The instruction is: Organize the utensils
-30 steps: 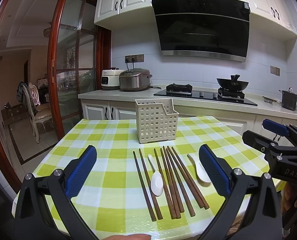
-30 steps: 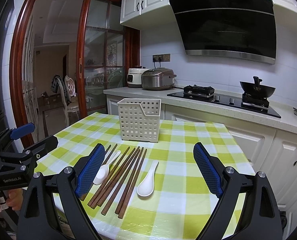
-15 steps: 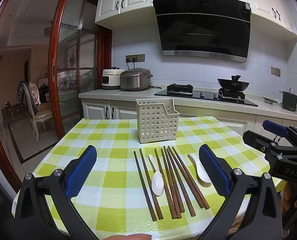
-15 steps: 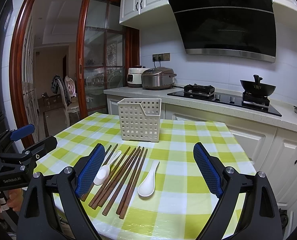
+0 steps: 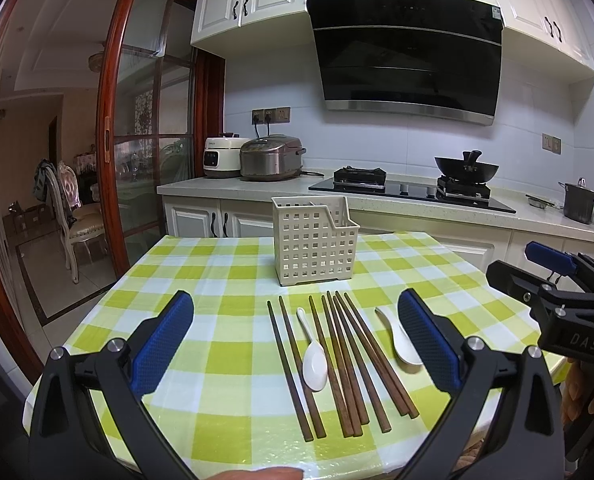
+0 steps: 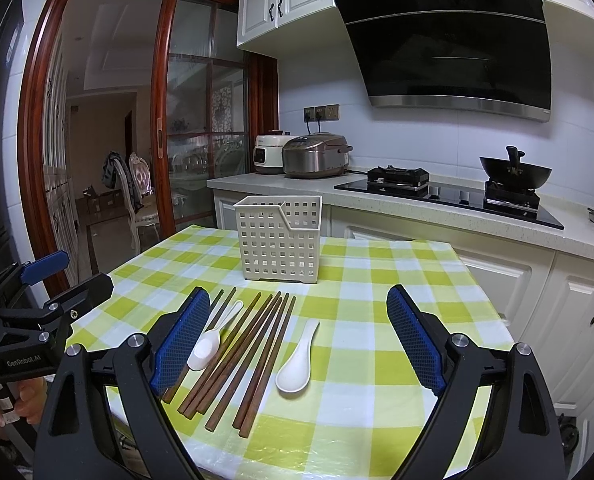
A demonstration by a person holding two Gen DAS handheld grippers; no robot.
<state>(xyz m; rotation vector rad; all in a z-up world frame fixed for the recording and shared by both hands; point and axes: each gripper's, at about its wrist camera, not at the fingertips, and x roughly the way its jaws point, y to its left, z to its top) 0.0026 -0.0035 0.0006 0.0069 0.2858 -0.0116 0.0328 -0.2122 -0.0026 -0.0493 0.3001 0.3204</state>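
Several brown wooden chopsticks (image 5: 345, 360) lie side by side on the green-checked tablecloth (image 5: 225, 280), also seen in the right wrist view (image 6: 253, 348). Two white ceramic spoons lie among them: one between the chopsticks (image 5: 314, 364) (image 6: 207, 346), one to the right (image 5: 403, 344) (image 6: 295, 372). A cream perforated utensil basket (image 5: 315, 250) (image 6: 279, 248) stands upright behind them. My left gripper (image 5: 297, 340) is open and empty, held above the near table edge. My right gripper (image 6: 297, 344) is open and empty over the chopsticks and right spoon.
A kitchen counter (image 5: 377, 196) runs behind the table with rice cookers (image 5: 271, 158), a gas hob and a wok (image 5: 467, 168). A glass sliding door (image 5: 149, 140) and a chair (image 5: 77, 220) are at the left. The right gripper's body (image 5: 557, 312) shows at the table's right edge.
Both grippers have drifted very slightly toward the table; the utensils and basket have not moved. Both stay open.
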